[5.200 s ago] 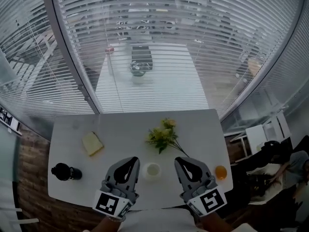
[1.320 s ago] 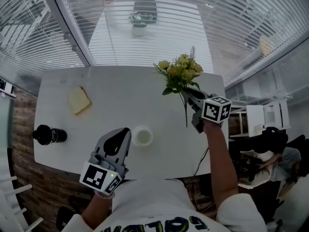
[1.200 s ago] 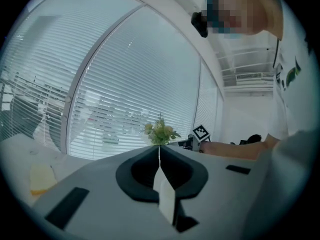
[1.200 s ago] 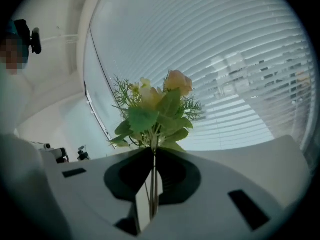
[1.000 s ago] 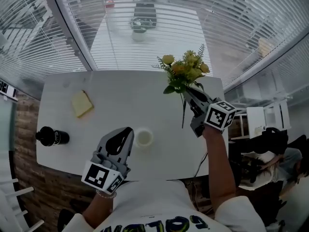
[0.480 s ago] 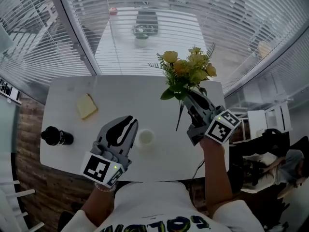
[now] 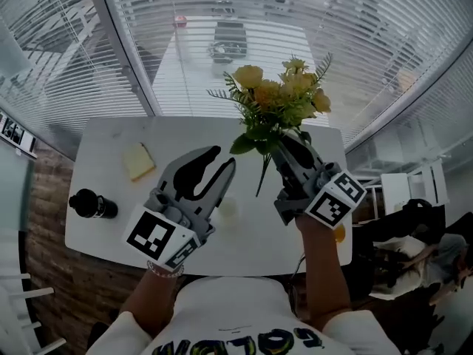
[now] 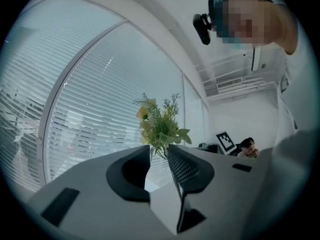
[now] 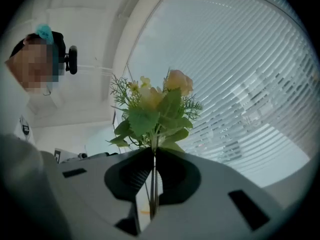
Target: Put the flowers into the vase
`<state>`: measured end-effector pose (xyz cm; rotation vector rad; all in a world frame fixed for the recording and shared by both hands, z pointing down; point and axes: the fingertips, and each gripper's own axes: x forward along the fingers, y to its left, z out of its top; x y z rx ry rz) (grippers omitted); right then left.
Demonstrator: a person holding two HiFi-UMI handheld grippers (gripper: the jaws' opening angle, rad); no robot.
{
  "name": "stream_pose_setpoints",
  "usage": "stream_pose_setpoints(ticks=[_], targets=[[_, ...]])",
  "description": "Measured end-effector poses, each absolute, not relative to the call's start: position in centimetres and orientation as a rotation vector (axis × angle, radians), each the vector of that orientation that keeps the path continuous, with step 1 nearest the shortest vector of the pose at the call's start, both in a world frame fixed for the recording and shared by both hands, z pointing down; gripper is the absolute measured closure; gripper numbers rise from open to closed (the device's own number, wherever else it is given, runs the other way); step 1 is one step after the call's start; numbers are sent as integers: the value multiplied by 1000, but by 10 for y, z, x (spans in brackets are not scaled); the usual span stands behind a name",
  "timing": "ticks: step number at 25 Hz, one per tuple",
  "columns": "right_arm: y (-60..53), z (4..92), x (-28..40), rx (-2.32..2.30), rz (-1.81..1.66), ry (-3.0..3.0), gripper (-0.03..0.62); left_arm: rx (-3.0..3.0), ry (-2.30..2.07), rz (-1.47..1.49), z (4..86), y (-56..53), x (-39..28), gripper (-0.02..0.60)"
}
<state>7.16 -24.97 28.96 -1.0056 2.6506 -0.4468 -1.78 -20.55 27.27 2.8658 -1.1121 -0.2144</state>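
You wear a white T-shirt (image 7: 222, 305) with dark block lettering (image 7: 236, 343) across the chest, and its short sleeves leave your forearms bare. Your left gripper (image 7: 223, 158) and right gripper (image 7: 290, 140) look alike. Each has a light grey moulded shell, curved black jaws with ribbed pads (image 8: 184, 170), and a cube (image 7: 161, 239) at the wrist end bearing black-and-white square markers. A small black camera (image 8: 201, 26) sits on your head.

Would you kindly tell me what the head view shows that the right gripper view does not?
Head view only: the white table, black bottle, yellow block and vase. Right gripper view only: the head-mounted camera and the stems pinched between the jaws. Both: the yellow flowers in the right hand-held gripper, and the window blinds.
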Motion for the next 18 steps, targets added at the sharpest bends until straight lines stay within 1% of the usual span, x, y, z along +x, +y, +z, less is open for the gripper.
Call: stream_pose_setpoints(ticks=[6, 11, 18], targets=[[-238, 271, 55, -946, -427, 2616, 556, 2887, -1098, -255, 254, -202, -14, 449], [-232, 280, 31, -924, -438, 2630, 556, 2892, -1089, -252, 260, -198, -23, 449], [-221, 294, 17, -901, -454, 2625, 554, 2881, -1088, -236, 272, -194, -27, 449]])
